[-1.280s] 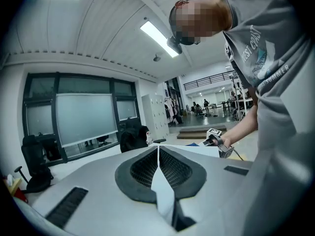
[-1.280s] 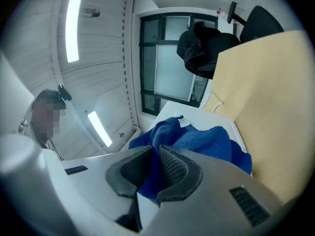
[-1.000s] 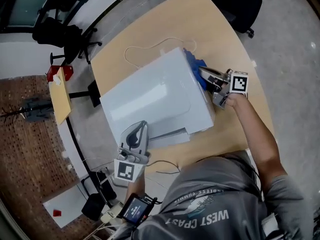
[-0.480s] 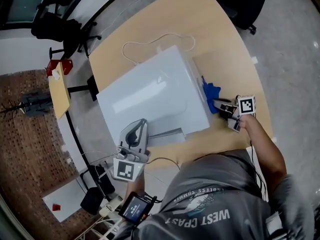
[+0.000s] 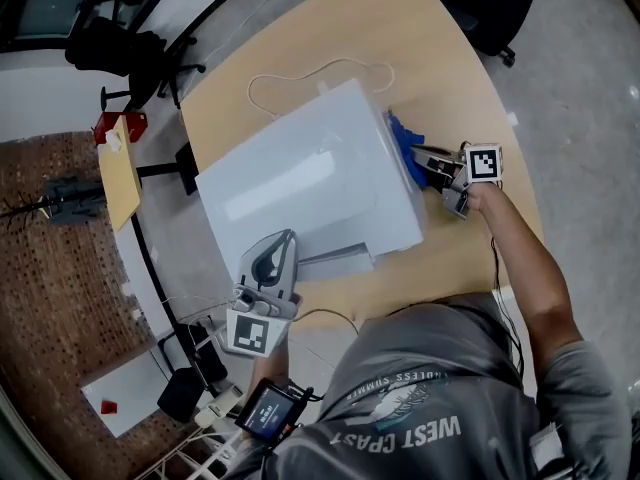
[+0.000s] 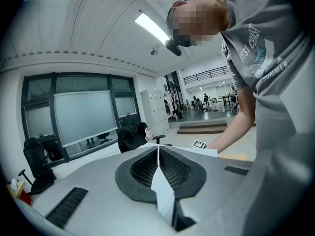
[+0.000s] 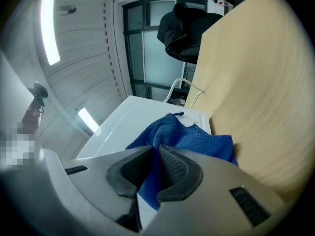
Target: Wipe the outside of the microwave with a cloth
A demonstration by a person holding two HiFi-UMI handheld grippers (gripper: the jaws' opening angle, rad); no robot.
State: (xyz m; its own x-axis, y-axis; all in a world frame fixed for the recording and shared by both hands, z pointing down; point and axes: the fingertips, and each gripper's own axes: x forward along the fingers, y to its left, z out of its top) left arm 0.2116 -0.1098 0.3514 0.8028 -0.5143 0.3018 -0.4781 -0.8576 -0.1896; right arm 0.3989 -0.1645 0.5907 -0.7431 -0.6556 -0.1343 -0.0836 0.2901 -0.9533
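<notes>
Blue terry cloth point(image 5: 404, 146) held against the right side wall of the white box-shaped microwave point(image 5: 310, 183).
The right gripper point(image 5: 425, 164) pinches the cloth between its jaws. The microwave sits on a light wooden table point(image 5: 440, 58). The left gripper point(image 5: 285, 238), jaws pressed together with nothing between them, hovers by the microwave's front edge.
</notes>
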